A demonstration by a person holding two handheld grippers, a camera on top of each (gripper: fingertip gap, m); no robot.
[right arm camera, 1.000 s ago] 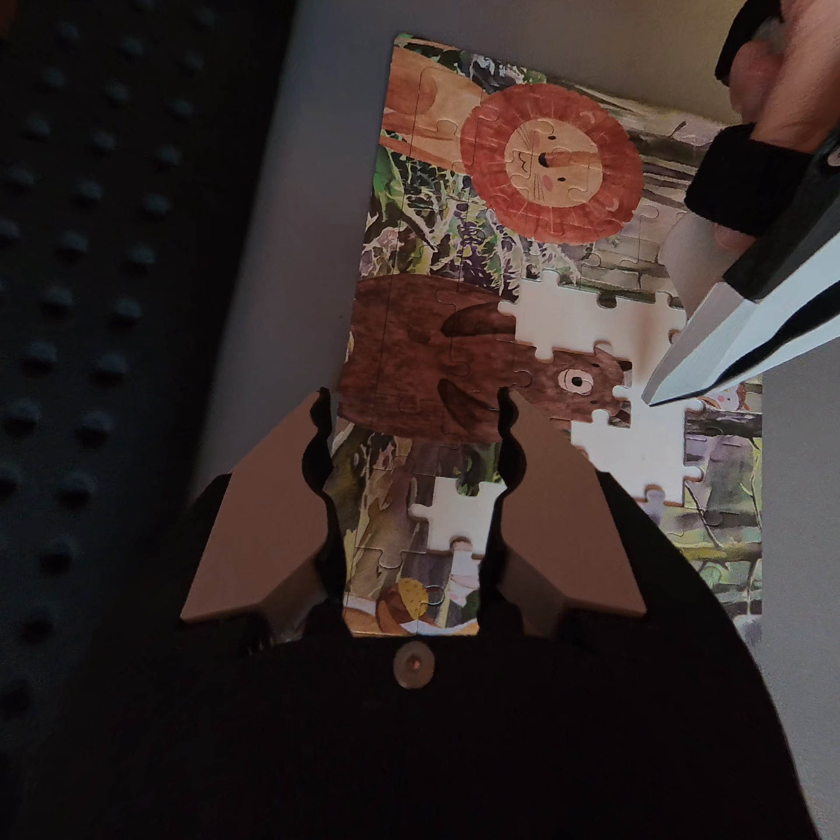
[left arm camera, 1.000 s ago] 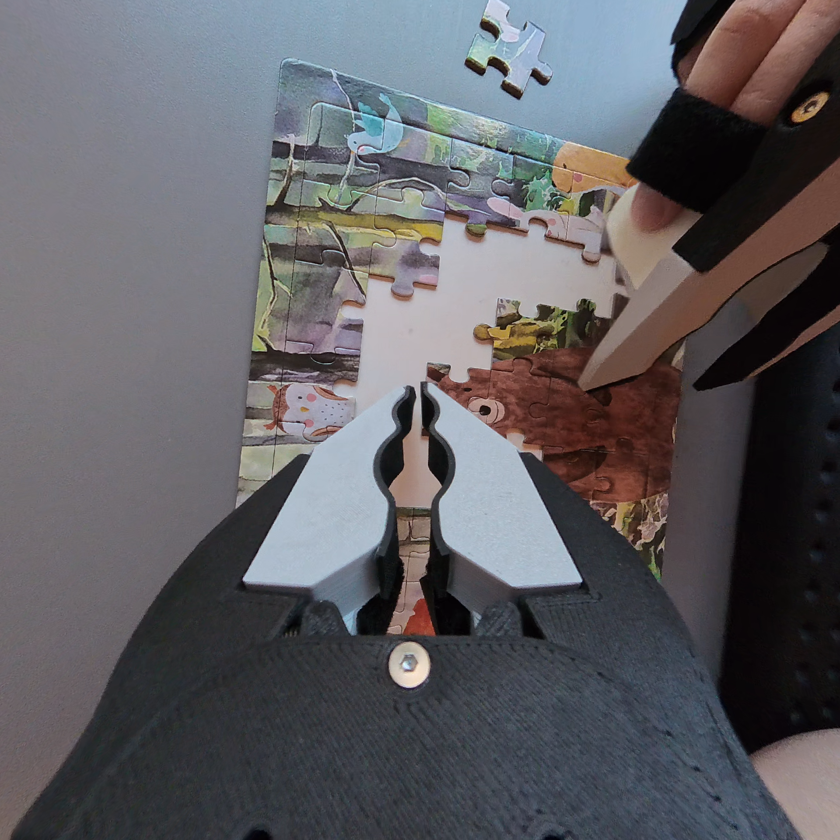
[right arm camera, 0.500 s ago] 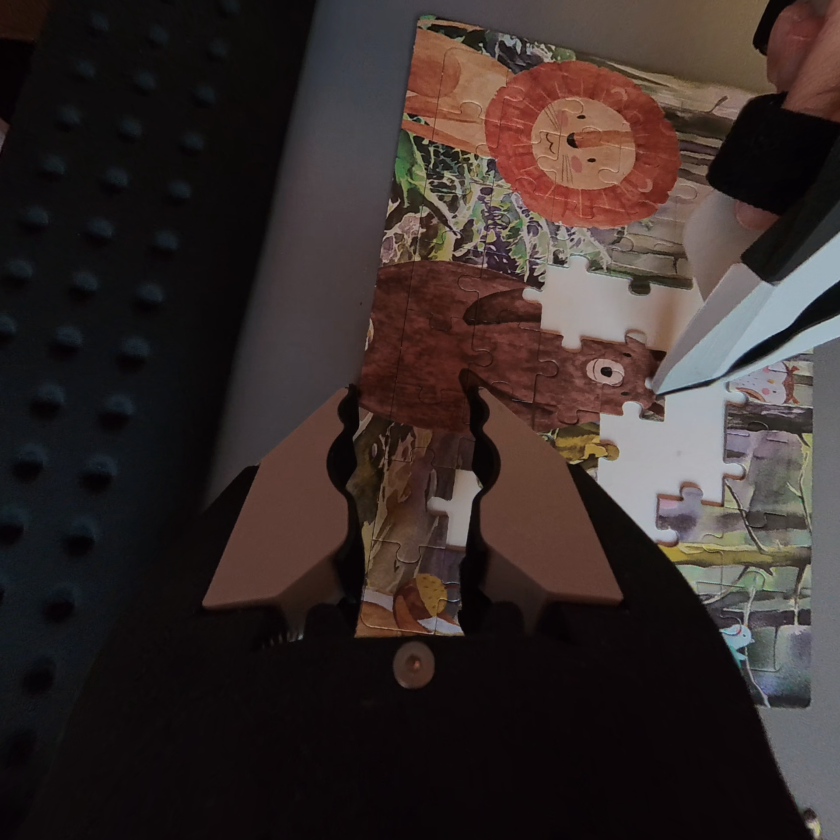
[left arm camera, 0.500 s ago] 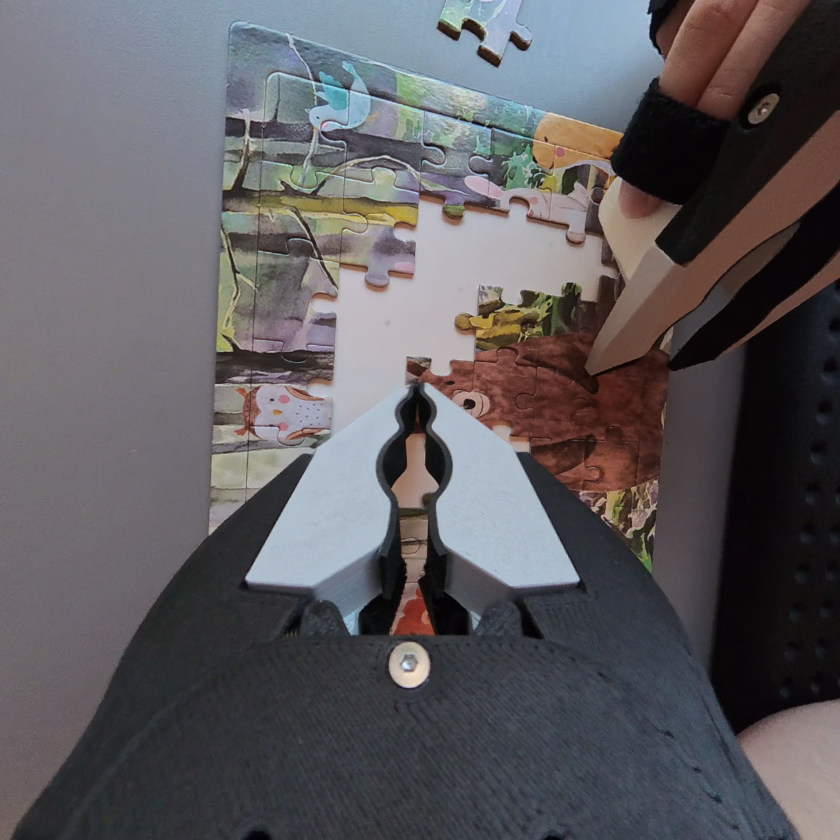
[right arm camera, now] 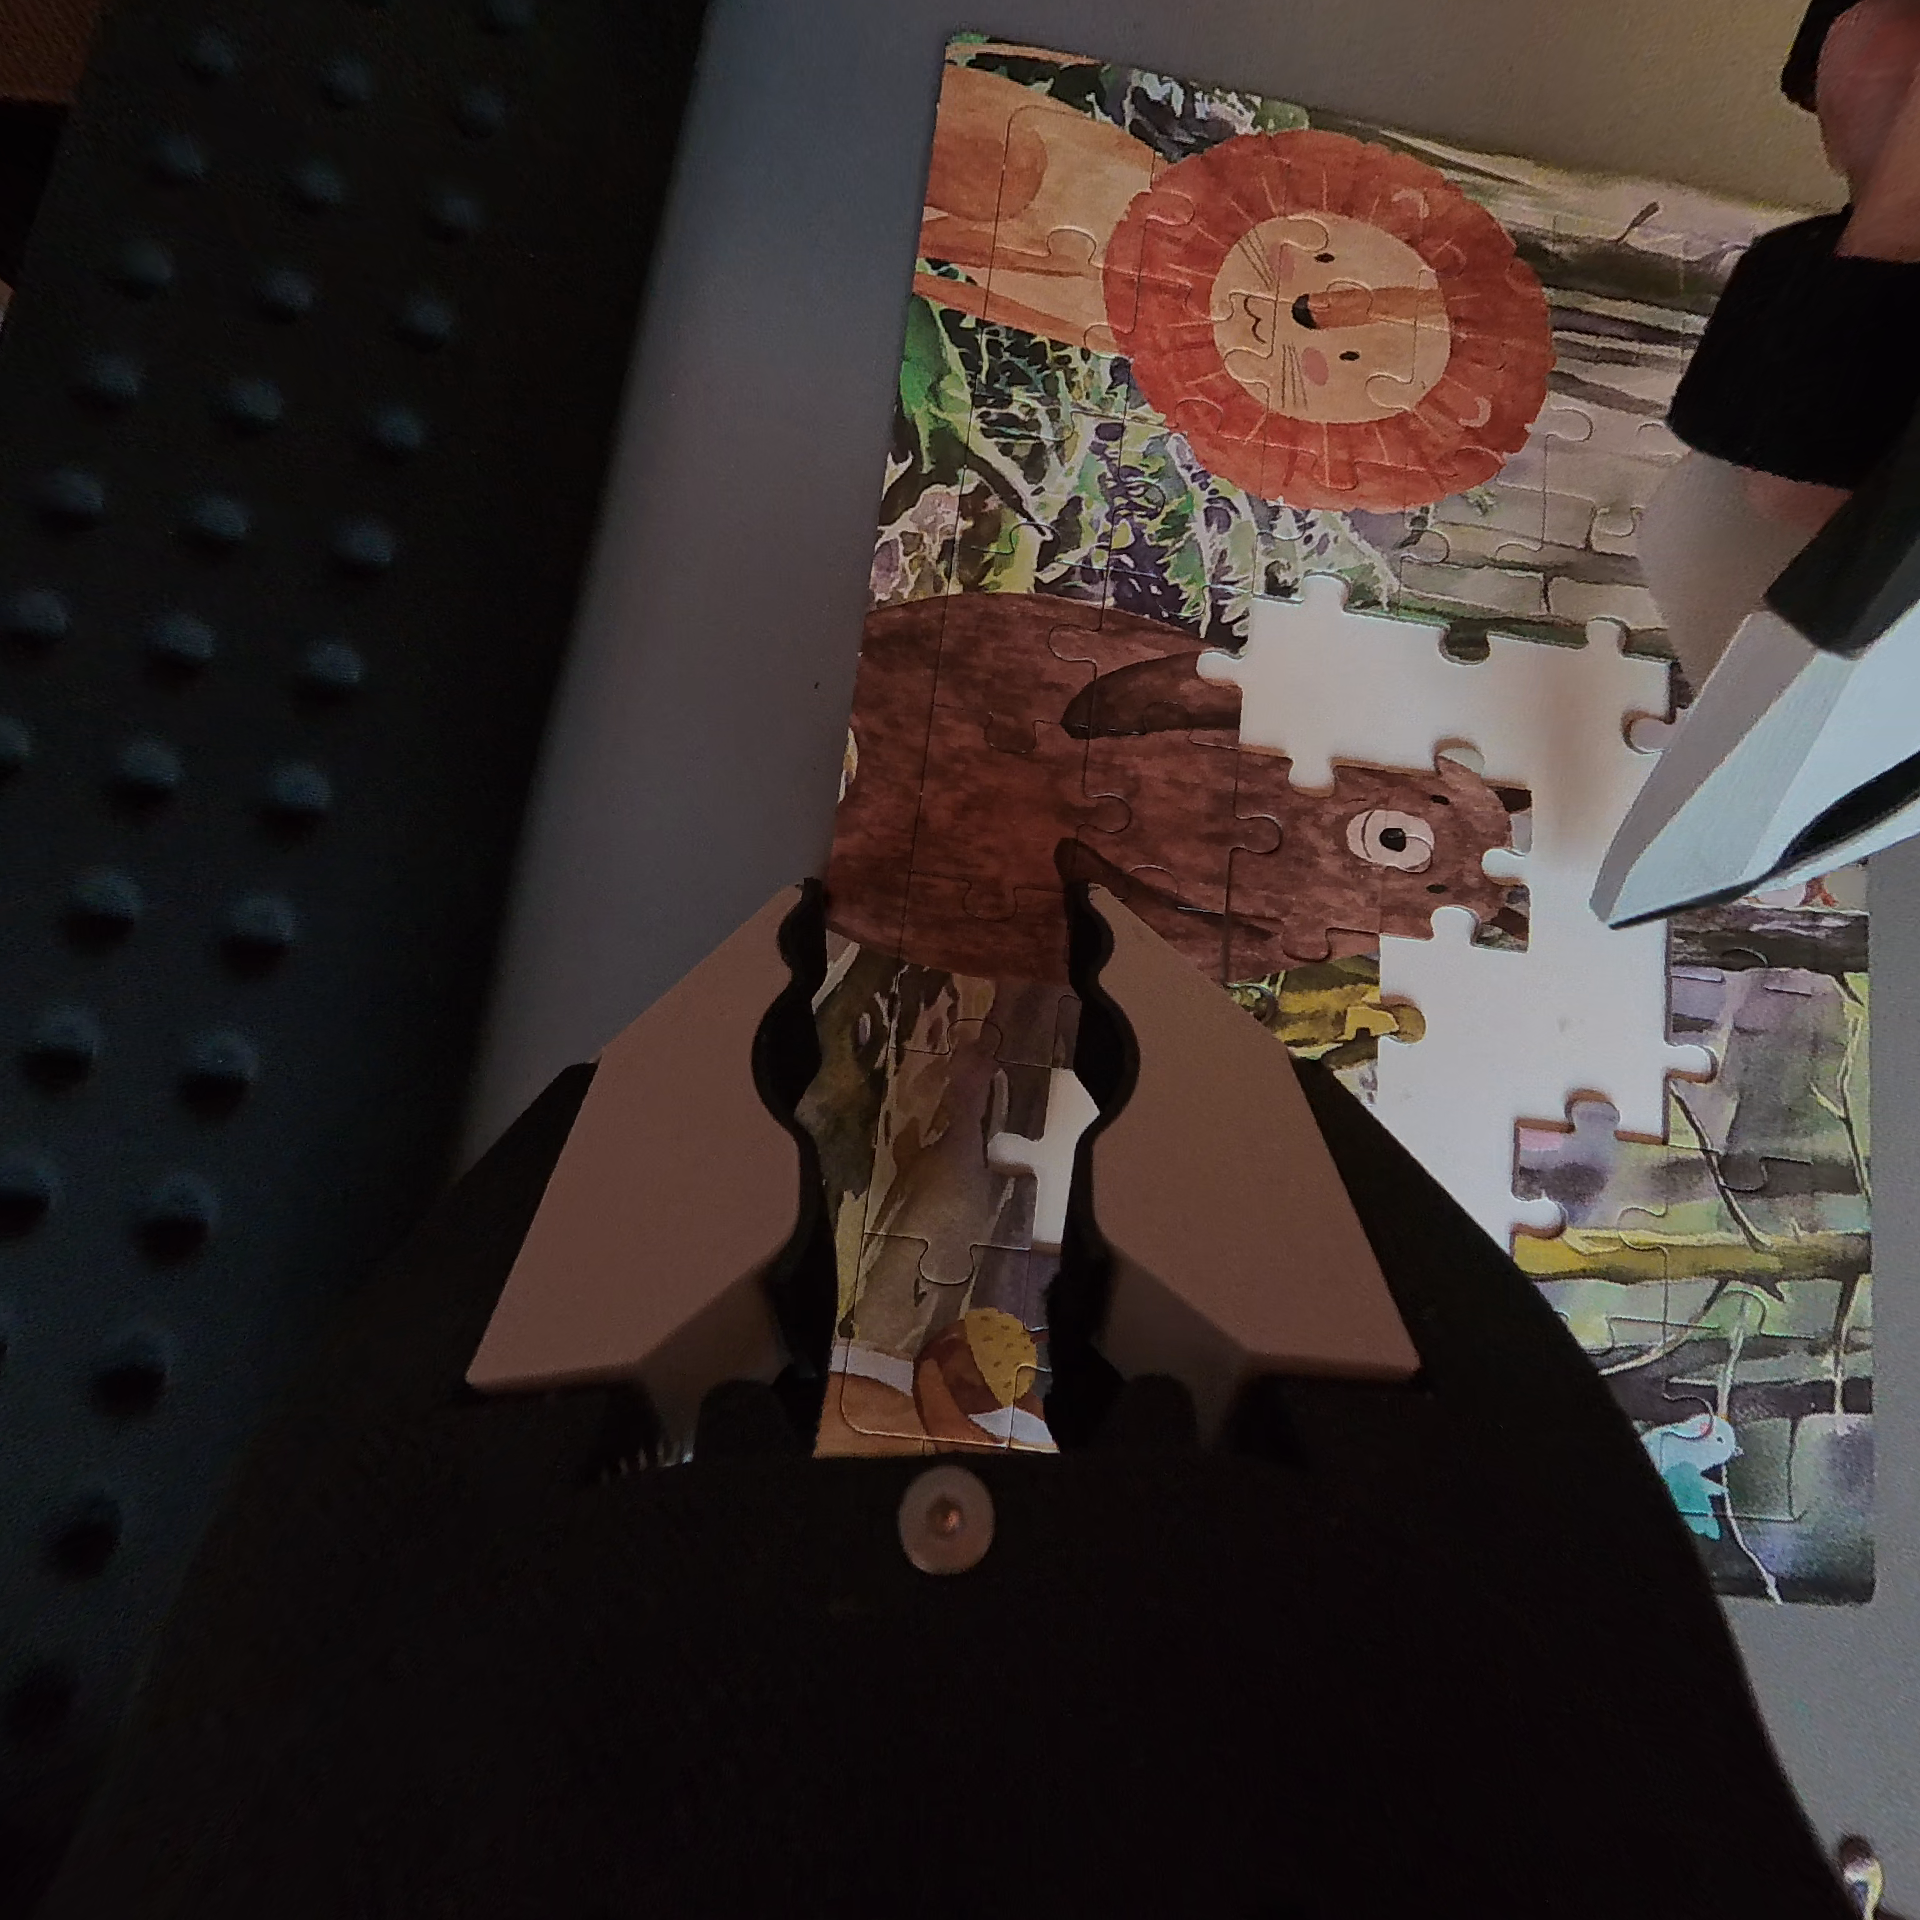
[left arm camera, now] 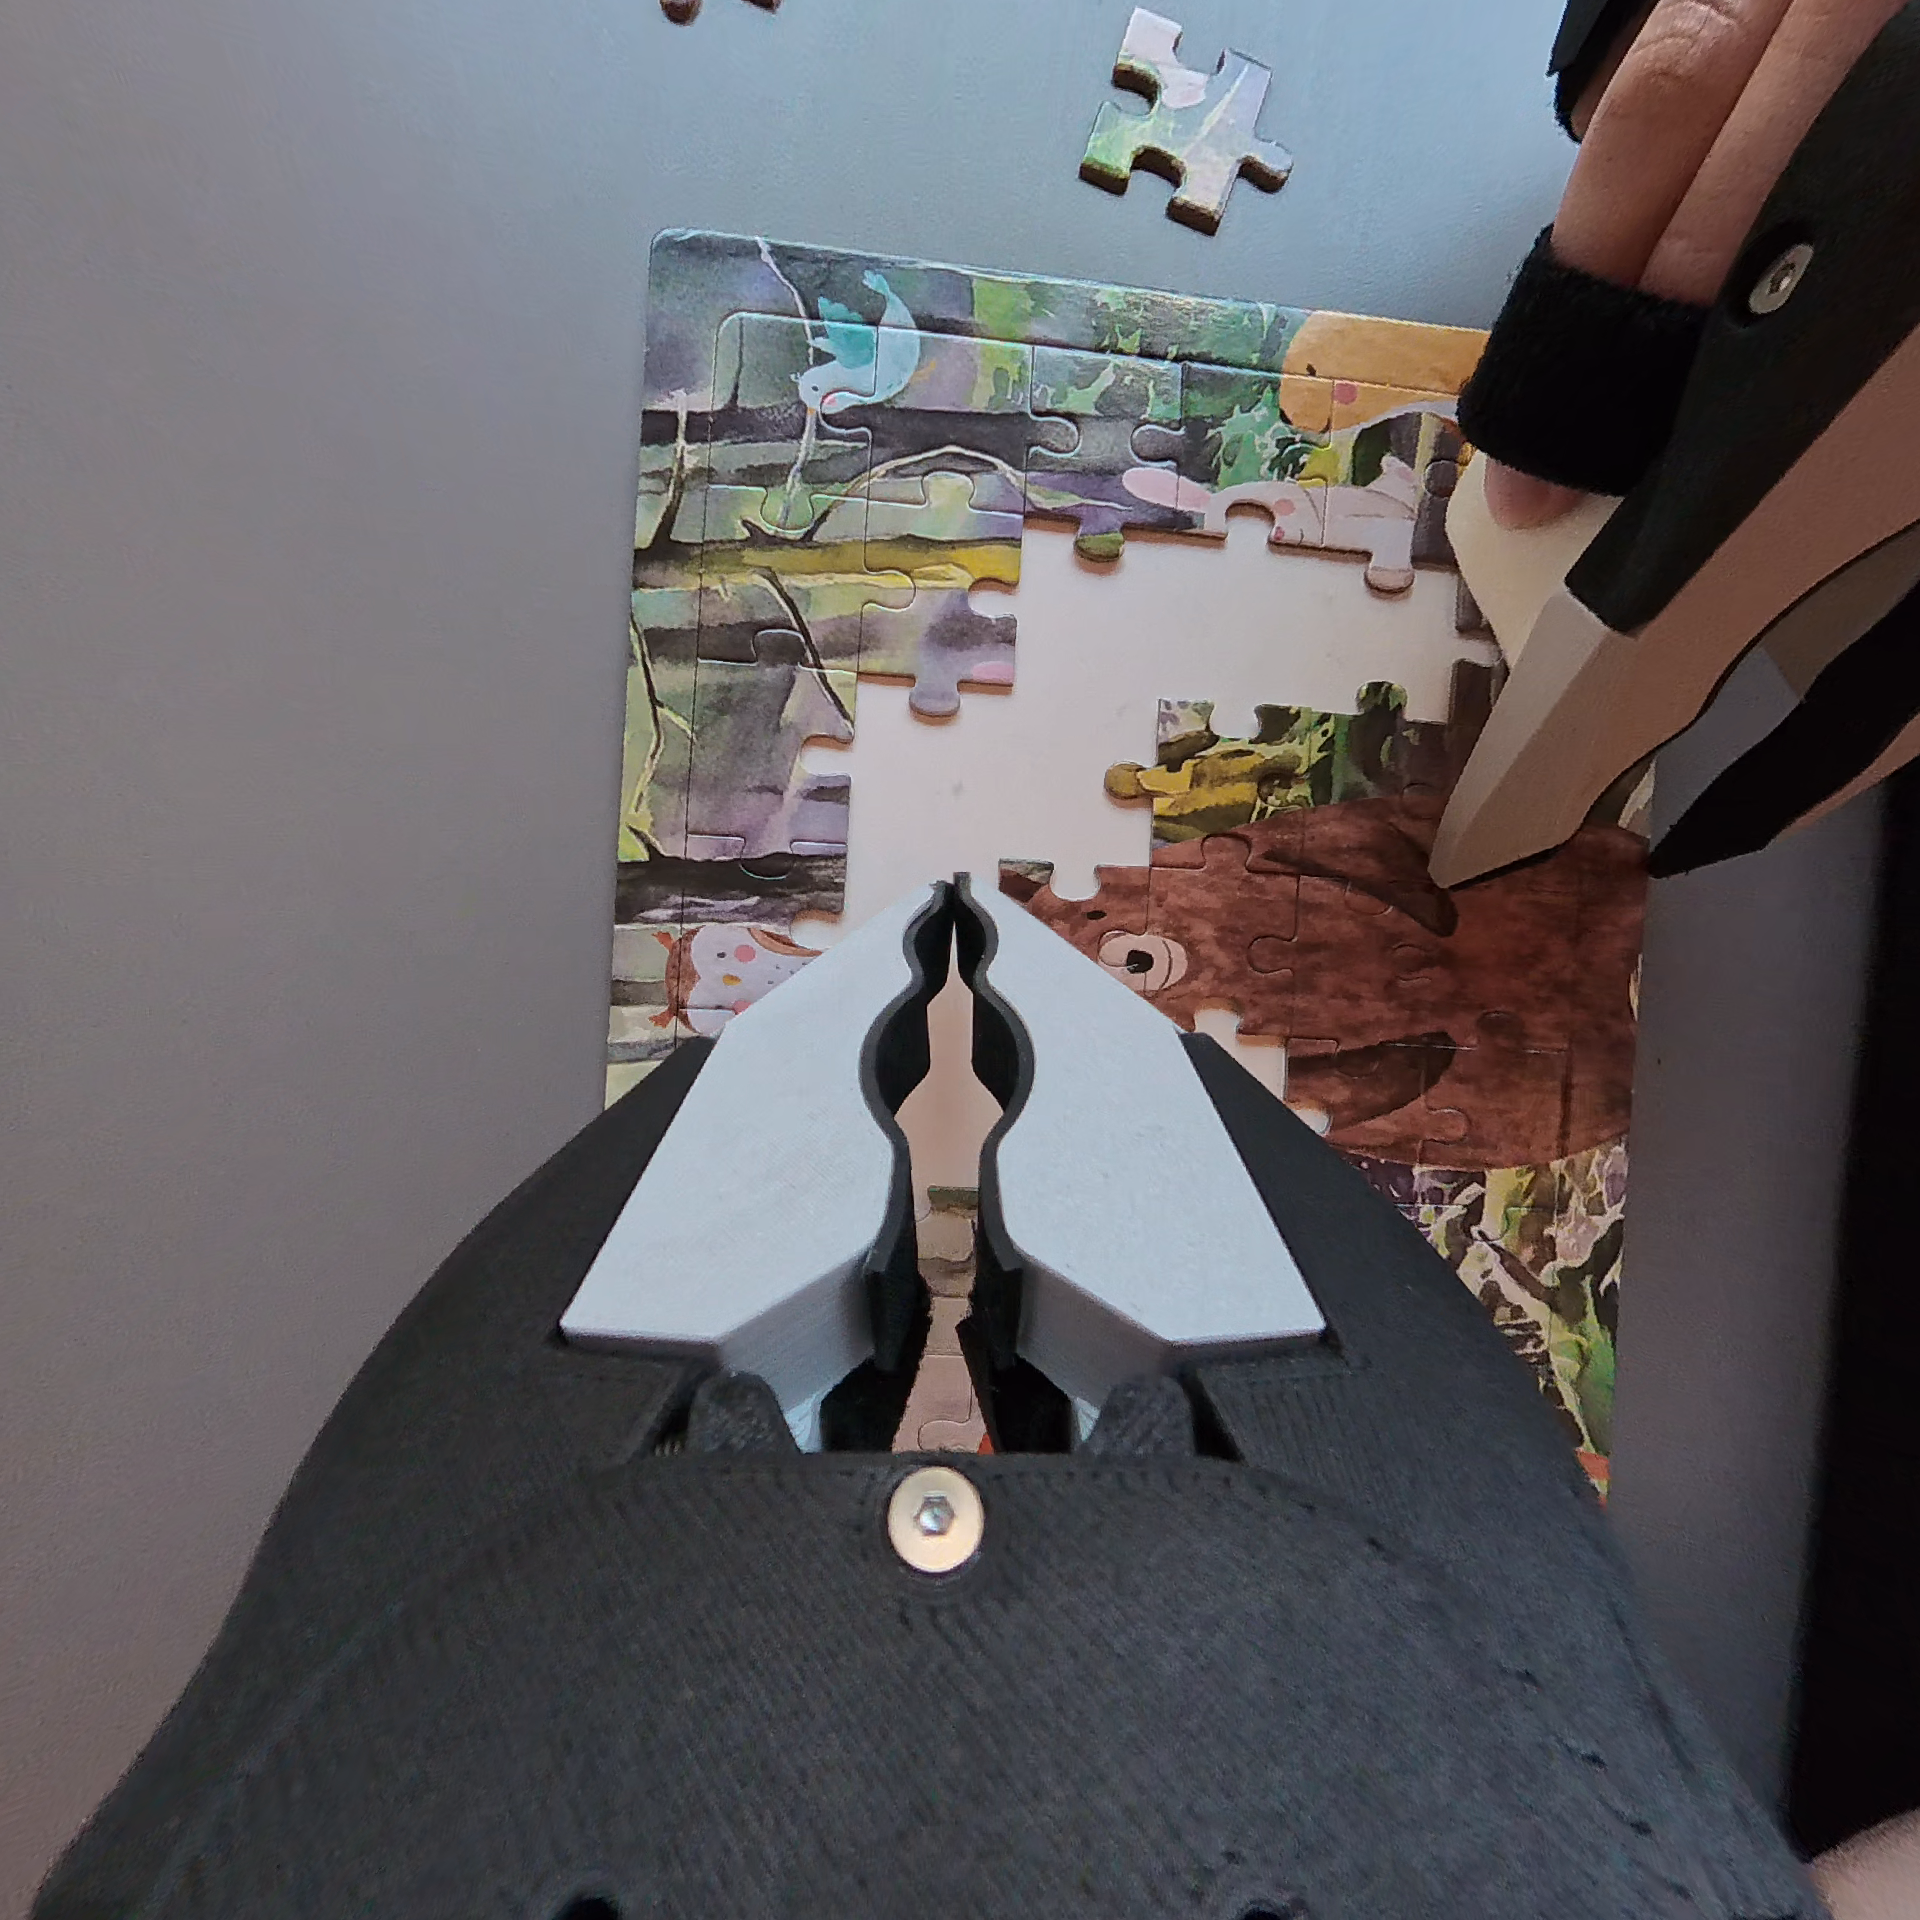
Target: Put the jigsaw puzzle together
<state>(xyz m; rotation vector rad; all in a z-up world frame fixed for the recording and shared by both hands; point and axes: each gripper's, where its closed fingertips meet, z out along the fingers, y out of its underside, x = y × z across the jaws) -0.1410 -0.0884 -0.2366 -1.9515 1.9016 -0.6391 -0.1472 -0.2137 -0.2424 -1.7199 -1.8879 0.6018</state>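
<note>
- The jigsaw puzzle [left arm camera: 935,499] lies flat on the grey table [left arm camera: 312,623], filling the middle and right of the left wrist view; most of the picture is built, with a white unfilled gap [left arm camera: 1039,717] at its centre and a smaller one lower down.
- A loose piece [left arm camera: 1184,130] sits on the table at the top of that frame, just clear of the puzzle's far edge (a sliver of another shows at the very top edge, too cropped to describe).
- The left gripper [left arm camera: 954,888] hovers over the lower part of the central gap, its jaws drawn together so the tips nearly touch, with nothing between them.
- The right gripper [right arm camera: 940,899] has its jaws parted and empty above the brown animal's body [right arm camera: 987,790]; in the left wrist view one of its fingertips [left arm camera: 1455,868] appears to rest on that brown area at the right of the frame, though contact is not certain.
- Handling, as a judgement: the pieces look like thin, stiff card, very light and lying flush, so a piece would be hard to lift from above; pinching it across two opposite edges, or tipping up one tab first, seems the likeliest hold.
- The assembled sheet would probably slide or buckle apart if pushed sideways, so steadying it while pressing a piece in looks wise.
</note>
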